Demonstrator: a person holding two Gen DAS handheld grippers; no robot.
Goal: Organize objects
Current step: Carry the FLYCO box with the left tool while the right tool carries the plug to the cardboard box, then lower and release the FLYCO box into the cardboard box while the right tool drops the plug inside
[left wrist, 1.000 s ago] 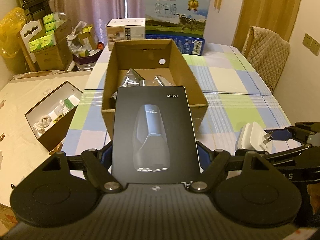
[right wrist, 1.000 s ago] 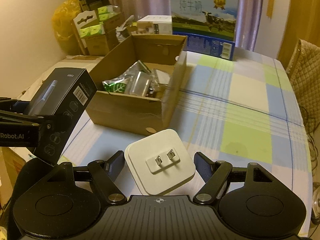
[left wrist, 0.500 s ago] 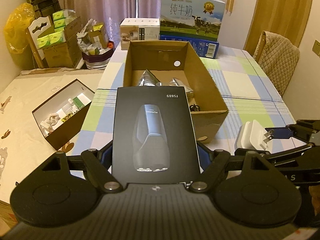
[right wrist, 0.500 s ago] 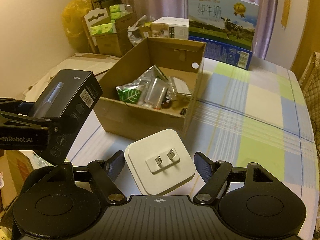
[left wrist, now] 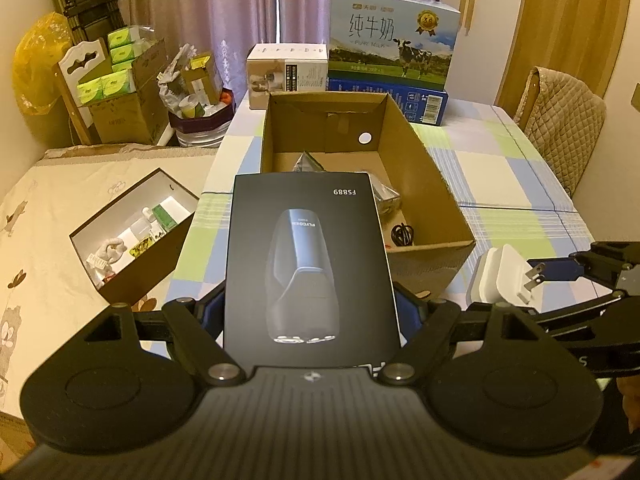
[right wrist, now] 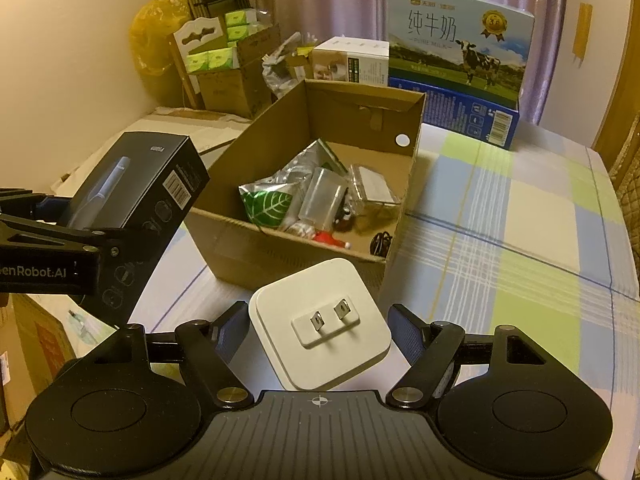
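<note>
A black shaver box marked FS889 fills the centre of the left wrist view, clamped between the left gripper fingers and held above the table's near edge. At lower centre of the right wrist view, the right gripper grips a white plug adapter, prongs facing up. Beyond both sits an open cardboard box on the checked tablecloth; its foil packets and small contents are hard to make out

Between the left fingers, the black box reads "FS889". Well beyond them, the milk carton reads "PURE MILK". Left gripper side: apparently "enRobot.AI".
</note>
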